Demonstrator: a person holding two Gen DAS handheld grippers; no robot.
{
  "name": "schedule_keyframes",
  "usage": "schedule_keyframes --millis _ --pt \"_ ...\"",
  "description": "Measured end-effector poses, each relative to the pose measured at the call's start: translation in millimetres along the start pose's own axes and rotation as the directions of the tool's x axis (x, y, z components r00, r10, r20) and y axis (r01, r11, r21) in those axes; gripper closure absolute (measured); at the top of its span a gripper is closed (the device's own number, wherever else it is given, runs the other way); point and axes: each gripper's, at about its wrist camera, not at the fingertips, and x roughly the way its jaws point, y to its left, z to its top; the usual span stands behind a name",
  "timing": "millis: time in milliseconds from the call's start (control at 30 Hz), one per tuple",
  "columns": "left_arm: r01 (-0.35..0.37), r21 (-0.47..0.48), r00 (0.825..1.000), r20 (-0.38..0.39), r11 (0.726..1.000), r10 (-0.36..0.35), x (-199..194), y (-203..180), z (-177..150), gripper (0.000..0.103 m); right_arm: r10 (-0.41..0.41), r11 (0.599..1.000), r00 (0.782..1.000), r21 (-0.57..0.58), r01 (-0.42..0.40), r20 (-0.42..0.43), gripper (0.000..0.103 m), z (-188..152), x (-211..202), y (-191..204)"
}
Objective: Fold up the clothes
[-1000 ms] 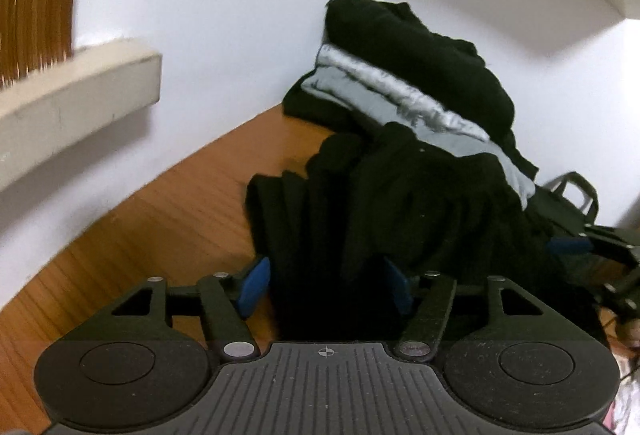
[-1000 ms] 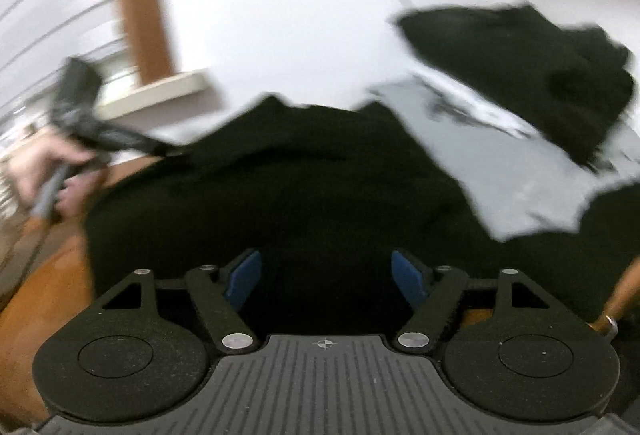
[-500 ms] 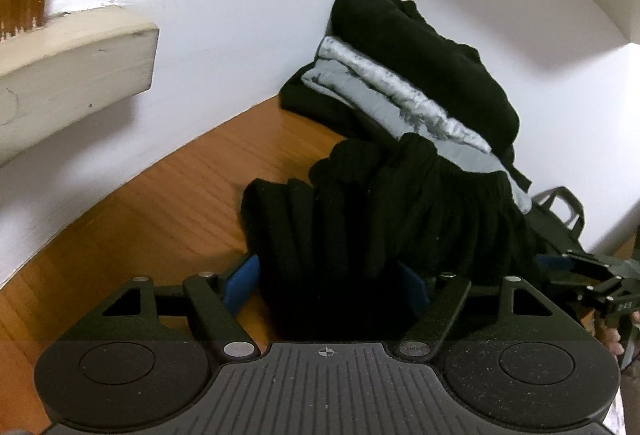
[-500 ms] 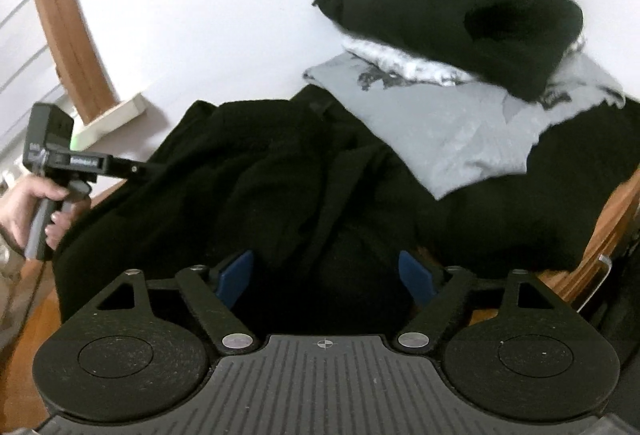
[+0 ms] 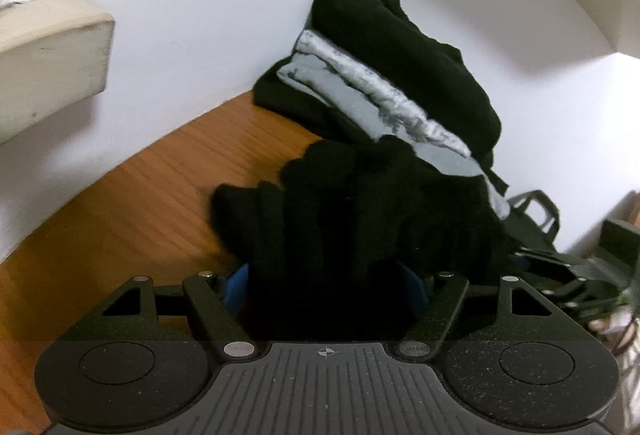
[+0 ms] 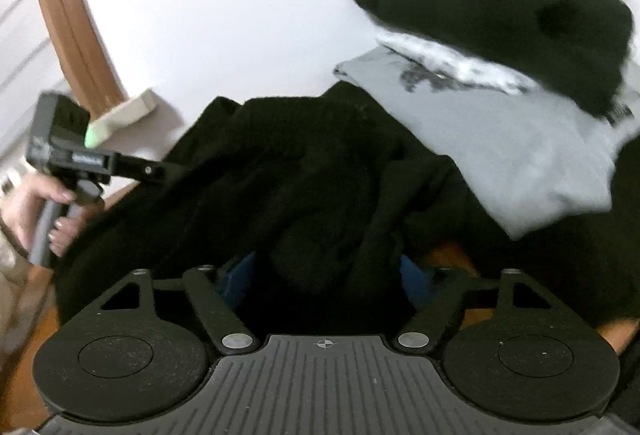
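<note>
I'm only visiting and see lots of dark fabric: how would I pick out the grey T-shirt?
Look to the corner where the wooden table meets the white wall, at the stack of clothes. The grey T-shirt lies there under a black knitted garment and over black cloth. It is the only pale piece, with a dark print.

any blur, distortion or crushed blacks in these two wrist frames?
Left wrist: fisheye bends the wooden table edge; black garment between the closing tongs is crushed, folds barely readable. Right wrist: motion smear on the grey shirt and the hand at left.
</note>
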Motion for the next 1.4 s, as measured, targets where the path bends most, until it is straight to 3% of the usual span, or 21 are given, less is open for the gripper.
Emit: schedule_keyframes --millis 133,200,300,433,667,867,1000,1033,1067,1100,1133,1200,1233,1333,1400 --pt "0.024 -0.004 1.0 -0.002 1.0 -0.024 -0.5 4.7 1.9 0.063 0.05 0.999 0.998 0.001 -0.05 0.03 0.064 -1.0 5.6 -1.2" --pt "0.035 0.012 0.999 0.032 0.999 -0.036 -9.2 1.0 1.3 0.072 0.063 0.998 0.996 -0.023 -0.062 0.06 0.069 -4.3 -0.3 2.2" --pt "0.029 0.092 0.996 0.08 0.995 -0.036 -25.2 -20.4 2.6 0.074 0.096 0.994 0.986 -0.067 -0.087 0.139 0.071 -8.9 -16.8 10.5" --pt "0.031 0.172 0.984 0.165 0.985 -0.06 -51.1 -53.7 14.8 0.074 0.092 0.987 0.963 -0.151 -0.055 0.252 0.073 -4.2 -43.5 29.0" --pt "-0.01 0.333 0.94 0.326 0.943 -0.105 -78.3 -118.3 59.7 0.075 0.108 0.963 0.91 -0.27 0.005 0.401 0.074 31.9 -78.9 41.3" --pt "-0.081 0.425 0.917 0.385 0.902 -0.099 -58.2 -172.1 151.1 0.074 0.087 0.96 0.842 -0.271 0.072 0.532 0.075 95.5 -99.7 10.7" --pt "-0.176 0.457 0.914 0.404 0.872 -0.027 -6.6 -209.8 238.8 0.071 0.005 0.986 0.804 -0.137 0.096 0.595 0.075 154.7 -102.4 -41.4" --pt "-0.204 0.462 0.913 0.409 0.863 -0.003 9.3 -219.3 262.1 0.067 -0.037 0.991 0.808 -0.085 0.106 0.587 0.074 170.3 -97.7 -59.5" --pt "-0.231 0.467 0.91 0.414 0.853 0.02 25.3 -228.8 285.3 0.054 -0.093 0.992 0.827 -0.023 0.127 0.554 0.072 184.9 -87.4 -80.8" --pt "-0.305 0.451 0.904 0.415 0.839 0.106 53.0 -232.6 303.2 0.036 -0.148 0.988 0.844 0.038 0.15 0.516 0.065 199.4 -77.1 -102.2" --pt "-0.386 0.432 0.888 0.413 0.815 0.201 82.8 -235.2 320.1 0.034 -0.201 0.98 0.858 0.098 0.175 0.474 0.053 214.0 -66.9 -123.5" --pt "-0.405 0.439 0.895 0.369 0.802 0.25 118.7 -232.9 324.0 0.038 -0.299 0.953 0.887 0.165 0.256 0.351 0.047 233.7 -44.5 -161.7" --pt "-0.409 0.444 0.899 0.345 0.797 0.269 135.7 -231.5 324.7 0.038 -0.331 0.941 0.88 0.187 0.282 0.341 0.047 233.9 -41.8 -175.6" --pt "-0.421 0.492 0.901 0.325 0.762 0.288 165.2 -231.1 315.0 0.032 -0.28 0.955 0.891 0.199 0.22 0.357 0.045 227.1 -43.6 -199.8" --pt "-0.414 0.483 0.902 0.332 0.772 0.276 167.5 -227.2 307.7 0.028 -0.262 0.961 0.885 0.184 0.205 0.385 0.044 221.8 -43.3 -202.5"
